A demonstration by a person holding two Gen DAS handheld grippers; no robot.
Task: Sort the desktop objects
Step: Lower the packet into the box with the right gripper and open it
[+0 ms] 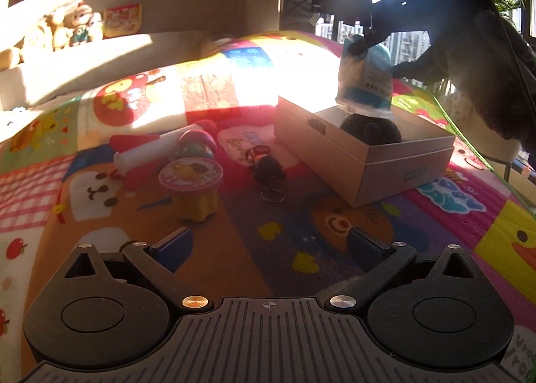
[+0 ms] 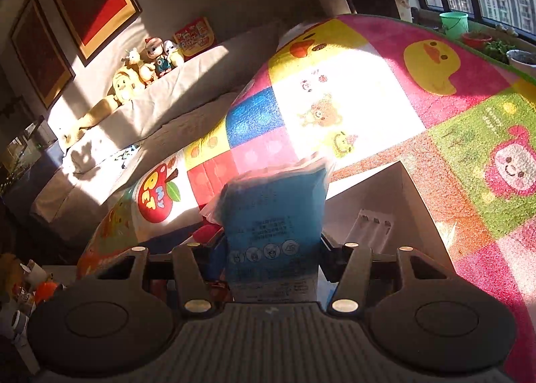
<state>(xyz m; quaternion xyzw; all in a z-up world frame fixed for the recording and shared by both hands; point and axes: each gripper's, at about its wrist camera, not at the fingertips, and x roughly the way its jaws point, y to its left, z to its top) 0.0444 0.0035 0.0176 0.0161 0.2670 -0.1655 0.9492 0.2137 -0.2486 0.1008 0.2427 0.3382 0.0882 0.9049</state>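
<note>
Largest item: the patchwork cartoon-print play mat (image 1: 301,232), bright squares of animals and fruit, fills both views and carries everything, with hard sun glare across its far part.

Open tan cardboard box (image 1: 365,162), right of centre in the left wrist view. Inside it sits a dark rounded object (image 1: 370,131); identity not clear. In the right wrist view the box interior (image 2: 385,202) lies at centre right and holds a small white ridged item (image 2: 368,225).

Blue and white soft plastic pouch with printed text (image 2: 274,232): held by the right gripper (image 2: 273,249), jaws partly open and pressed on the pouch's two sides. In the left wrist view the pouch (image 1: 365,81) hangs above the box at upper right, its lower edge just over the dark object.

Left gripper (image 1: 271,249), bottom of frame: jaws wide apart, nothing between them, over bare mat.

Unsorted, left of centre: white cylindrical tube (image 1: 147,151); round multicoloured item (image 1: 196,145); yellow lobed jelly cup with pink foil lid (image 1: 192,188); small dark-haired doll keychain with a wire ring (image 1: 266,165).

Judgement: the step in hand is placing the pouch in the box. To do it well, bring the pouch inside the walls, lower until it rests on contents or floor, then open the jaws. Aim for the free space beside the dark object. The pouch is limp, so expect it to flop; keep the left gripper clear of the rim.
</note>
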